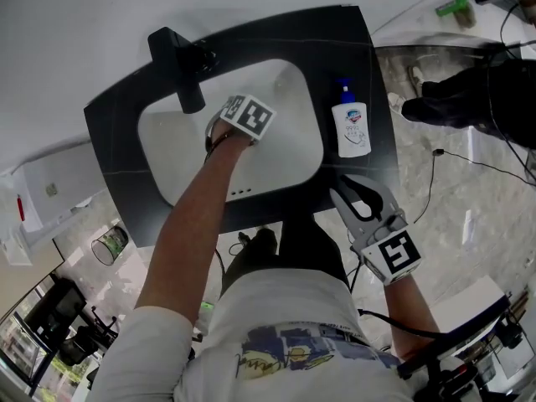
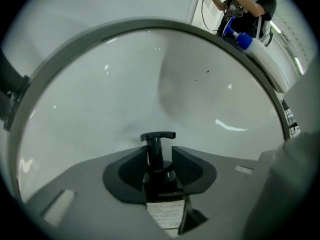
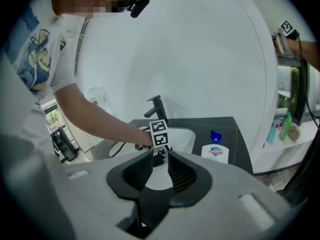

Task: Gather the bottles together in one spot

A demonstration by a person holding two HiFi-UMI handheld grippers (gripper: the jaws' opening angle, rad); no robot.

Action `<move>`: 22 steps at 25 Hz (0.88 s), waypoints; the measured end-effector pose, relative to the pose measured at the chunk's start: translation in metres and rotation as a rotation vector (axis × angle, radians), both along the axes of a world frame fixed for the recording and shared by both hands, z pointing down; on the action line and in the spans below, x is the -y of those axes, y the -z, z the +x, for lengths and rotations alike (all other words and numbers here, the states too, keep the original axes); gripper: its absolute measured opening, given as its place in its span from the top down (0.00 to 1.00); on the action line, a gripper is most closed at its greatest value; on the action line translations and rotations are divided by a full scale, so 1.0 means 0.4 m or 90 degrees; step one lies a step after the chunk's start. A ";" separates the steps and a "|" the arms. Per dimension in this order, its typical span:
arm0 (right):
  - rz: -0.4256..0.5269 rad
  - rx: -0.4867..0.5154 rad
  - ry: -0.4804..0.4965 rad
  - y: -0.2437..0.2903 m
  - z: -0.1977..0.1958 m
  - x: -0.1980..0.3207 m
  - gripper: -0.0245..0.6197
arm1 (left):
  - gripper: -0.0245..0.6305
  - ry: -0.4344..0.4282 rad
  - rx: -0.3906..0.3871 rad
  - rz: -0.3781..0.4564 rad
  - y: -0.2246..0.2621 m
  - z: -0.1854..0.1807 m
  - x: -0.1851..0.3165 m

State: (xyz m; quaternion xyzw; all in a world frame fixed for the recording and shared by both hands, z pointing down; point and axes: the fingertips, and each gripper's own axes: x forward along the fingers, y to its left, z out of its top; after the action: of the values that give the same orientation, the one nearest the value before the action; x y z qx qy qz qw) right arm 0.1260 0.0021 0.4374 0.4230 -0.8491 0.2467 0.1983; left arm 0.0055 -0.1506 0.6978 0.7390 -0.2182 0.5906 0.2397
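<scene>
My left gripper (image 2: 159,151) reaches down into the white sink basin (image 1: 167,141), and its jaws are shut on a dark pump bottle (image 2: 162,184) with a white label, pump head upright. In the head view only its marker cube (image 1: 248,115) shows; the jaws and the dark bottle are hidden beneath it. A white soap bottle (image 1: 350,128) with a blue pump lies on the dark counter (image 1: 117,124) to the right of the basin. My right gripper (image 1: 362,193) hovers off the counter's front right corner, jaws a little apart with nothing between them, pointing toward the white soap bottle (image 3: 215,151).
A black faucet (image 1: 180,65) stands at the basin's back left. Another person's dark sleeve and hand (image 1: 469,99) reach in at the right. A shelf with small bottles (image 3: 280,126) sits at the far right. Cables run over the floor beside the counter.
</scene>
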 end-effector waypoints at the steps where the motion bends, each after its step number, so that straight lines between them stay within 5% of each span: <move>1: 0.005 0.003 -0.001 0.006 -0.002 0.004 0.82 | 0.72 0.000 -0.007 0.010 0.010 0.001 -0.003; 10: 0.018 0.020 0.026 0.027 -0.057 0.002 0.82 | 0.84 0.006 -0.075 0.141 0.121 -0.046 -0.056; 22: 0.023 0.008 0.047 0.039 -0.121 -0.006 0.82 | 0.84 0.069 -0.156 0.230 0.178 -0.133 -0.076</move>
State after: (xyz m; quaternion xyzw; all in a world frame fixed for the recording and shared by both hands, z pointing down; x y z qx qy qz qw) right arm 0.0775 0.0046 0.4218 0.3931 -0.8697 0.2264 0.1946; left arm -0.0475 -0.1201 0.6267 0.8231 -0.3294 0.4341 0.1597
